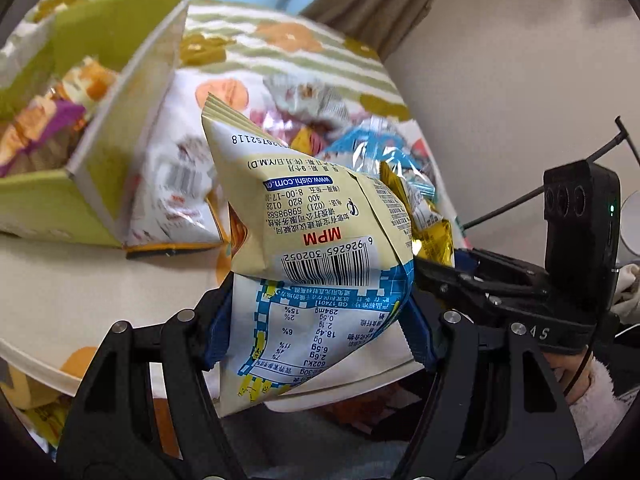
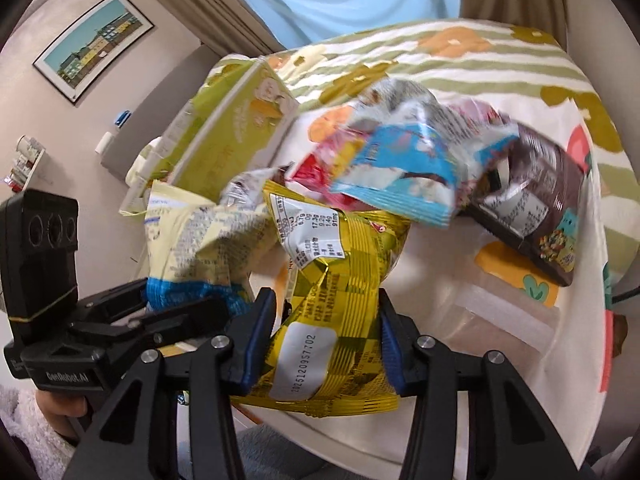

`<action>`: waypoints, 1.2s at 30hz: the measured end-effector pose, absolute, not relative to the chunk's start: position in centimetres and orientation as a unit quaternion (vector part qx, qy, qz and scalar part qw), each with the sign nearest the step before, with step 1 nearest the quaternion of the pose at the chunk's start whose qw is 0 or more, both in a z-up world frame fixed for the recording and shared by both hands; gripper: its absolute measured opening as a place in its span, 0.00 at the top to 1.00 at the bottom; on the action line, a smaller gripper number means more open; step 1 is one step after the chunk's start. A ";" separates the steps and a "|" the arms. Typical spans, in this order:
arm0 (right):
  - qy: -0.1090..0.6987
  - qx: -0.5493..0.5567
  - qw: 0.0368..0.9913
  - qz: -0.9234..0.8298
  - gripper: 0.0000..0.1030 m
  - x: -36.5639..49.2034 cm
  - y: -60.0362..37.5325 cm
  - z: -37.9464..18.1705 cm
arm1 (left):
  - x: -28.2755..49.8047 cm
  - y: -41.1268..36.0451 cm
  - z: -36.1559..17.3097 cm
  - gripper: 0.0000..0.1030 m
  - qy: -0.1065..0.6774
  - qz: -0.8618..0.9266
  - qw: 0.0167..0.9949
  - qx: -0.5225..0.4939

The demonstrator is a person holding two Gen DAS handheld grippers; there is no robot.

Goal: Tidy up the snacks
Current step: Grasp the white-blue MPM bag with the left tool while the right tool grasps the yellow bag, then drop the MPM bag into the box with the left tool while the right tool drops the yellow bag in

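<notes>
My left gripper (image 1: 320,326) is shut on a cream and blue snack bag (image 1: 316,248), barcode side up, held above the table. The same bag (image 2: 192,240) shows at the left of the right wrist view. My right gripper (image 2: 326,334) is shut on a shiny yellow snack bag (image 2: 336,280), lifted beside the cream one; its gold corner (image 1: 434,236) peeks out behind the cream bag. A green cardboard box (image 1: 120,128) holding several snack packs stands at the left, and it appears again as the green box (image 2: 236,128) beyond both grippers.
Loose packs lie on the flowered tablecloth (image 2: 500,64): a blue and white bag (image 2: 400,168), a dark brown bag (image 2: 536,208), a pink pack (image 2: 320,164), a white bag (image 1: 176,192) leaning on the box. A person's hand (image 1: 580,392) holds the right gripper. A framed picture (image 2: 96,44) hangs on the wall.
</notes>
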State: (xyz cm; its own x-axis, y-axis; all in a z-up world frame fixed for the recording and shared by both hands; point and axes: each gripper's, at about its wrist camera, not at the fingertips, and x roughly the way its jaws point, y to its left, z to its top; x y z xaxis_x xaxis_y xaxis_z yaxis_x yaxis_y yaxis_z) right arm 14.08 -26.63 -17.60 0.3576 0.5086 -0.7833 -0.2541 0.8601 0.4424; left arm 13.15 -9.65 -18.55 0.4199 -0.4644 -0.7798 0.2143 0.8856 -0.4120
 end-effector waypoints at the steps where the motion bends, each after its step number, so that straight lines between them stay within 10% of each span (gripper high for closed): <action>1: 0.512 0.121 0.817 0.237 0.57 13.9 -26.5 -17.0 | 13.0 -9.5 -17.9 0.34 0.494 -0.202 0.837 -0.125; 36: 0.435 0.054 0.849 0.294 0.57 28.7 -7.3 -6.1 | 32.5 14.1 -8.4 0.34 0.442 -0.111 0.884 -0.102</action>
State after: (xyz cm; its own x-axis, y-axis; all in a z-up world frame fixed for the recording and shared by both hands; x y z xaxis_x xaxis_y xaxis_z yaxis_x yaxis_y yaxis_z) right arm 28.72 -7.30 -6.10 0.4488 0.5474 -0.7064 -0.4532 0.8207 0.3480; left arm 32.47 14.05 -8.41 0.5850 -0.2866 -0.7587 0.1072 0.9546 -0.2780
